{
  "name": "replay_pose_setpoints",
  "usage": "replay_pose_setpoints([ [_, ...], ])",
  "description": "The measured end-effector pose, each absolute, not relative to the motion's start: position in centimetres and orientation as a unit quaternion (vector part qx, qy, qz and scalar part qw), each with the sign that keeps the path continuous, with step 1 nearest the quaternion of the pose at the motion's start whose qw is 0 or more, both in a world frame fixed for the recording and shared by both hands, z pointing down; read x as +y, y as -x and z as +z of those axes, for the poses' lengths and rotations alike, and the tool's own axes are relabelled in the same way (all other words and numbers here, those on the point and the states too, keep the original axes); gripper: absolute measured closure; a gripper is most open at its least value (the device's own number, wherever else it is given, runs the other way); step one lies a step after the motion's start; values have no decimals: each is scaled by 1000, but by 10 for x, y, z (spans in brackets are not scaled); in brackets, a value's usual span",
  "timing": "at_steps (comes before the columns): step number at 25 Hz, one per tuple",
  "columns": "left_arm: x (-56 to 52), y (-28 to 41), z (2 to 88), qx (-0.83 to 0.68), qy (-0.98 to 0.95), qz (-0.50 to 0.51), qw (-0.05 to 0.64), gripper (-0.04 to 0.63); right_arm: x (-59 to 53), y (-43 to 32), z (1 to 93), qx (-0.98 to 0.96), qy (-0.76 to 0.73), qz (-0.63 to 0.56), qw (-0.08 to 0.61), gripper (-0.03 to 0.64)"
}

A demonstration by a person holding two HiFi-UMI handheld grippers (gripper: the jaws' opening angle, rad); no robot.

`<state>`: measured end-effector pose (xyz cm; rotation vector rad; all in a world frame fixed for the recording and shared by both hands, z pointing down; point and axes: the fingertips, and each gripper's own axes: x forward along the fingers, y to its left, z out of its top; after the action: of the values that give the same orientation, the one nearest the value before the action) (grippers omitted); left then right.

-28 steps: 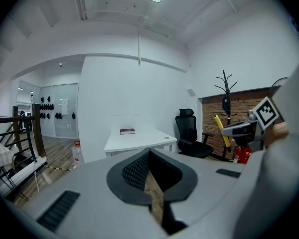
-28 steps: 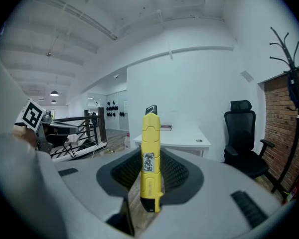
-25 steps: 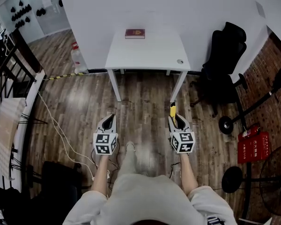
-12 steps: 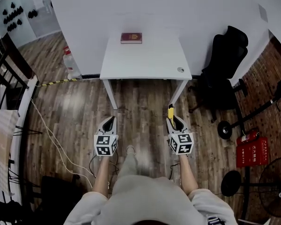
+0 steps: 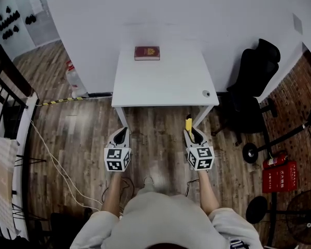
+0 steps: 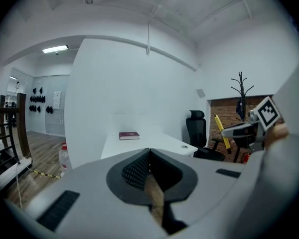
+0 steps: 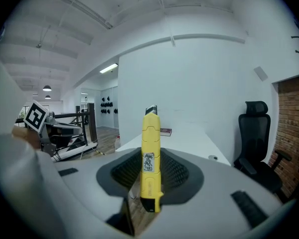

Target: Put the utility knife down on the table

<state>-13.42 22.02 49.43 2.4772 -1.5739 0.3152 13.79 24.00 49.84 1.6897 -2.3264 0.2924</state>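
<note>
My right gripper (image 5: 191,132) (image 7: 150,171) is shut on a yellow utility knife (image 7: 150,156) (image 5: 188,123), which stands upright between the pads with its tip upward. It hangs just short of the front edge of the white table (image 5: 166,87) (image 7: 189,138), near the right front leg. My left gripper (image 5: 121,134) (image 6: 148,171) is shut with nothing in it, level with the right one and below the table's left front corner. From the left gripper view the knife (image 6: 221,132) shows off to the right.
A dark red book (image 5: 147,53) (image 6: 129,135) lies at the back of the table and a small round object (image 5: 206,93) near its front right corner. A black office chair (image 5: 254,77) stands to the right, a water bottle (image 5: 73,79) to the left, cables on the wooden floor.
Both grippers and the person have come forward toward the table. The table's front edge, far off a second ago, now lies just beyond the fingertips. The knife stays gripped.
</note>
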Motion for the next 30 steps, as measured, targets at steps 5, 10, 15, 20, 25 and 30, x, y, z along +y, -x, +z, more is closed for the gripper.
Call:
replay_pose_setpoints([
  [5, 156, 145, 489, -526, -840, 103, 89, 589, 179, -126, 493, -795, -586, 95, 123, 506],
  [10, 108, 156, 488, -518, -845, 103, 87, 589, 135, -114, 492, -791, -592, 94, 122, 506],
  [15, 76, 159, 493, -512, -848, 107, 88, 589, 107, -108, 500, -789, -593, 99, 125, 506],
  [20, 57, 152, 498, -507, -850, 113, 89, 589, 87, -111, 508, -788, -593, 107, 128, 506],
  [25, 38, 147, 505, -507, -848, 120, 92, 589, 66, -116, 515, -790, -589, 112, 127, 506],
  [30, 13, 145, 509, -509, -848, 122, 89, 589, 41, -115, 523, -792, -587, 115, 124, 506],
])
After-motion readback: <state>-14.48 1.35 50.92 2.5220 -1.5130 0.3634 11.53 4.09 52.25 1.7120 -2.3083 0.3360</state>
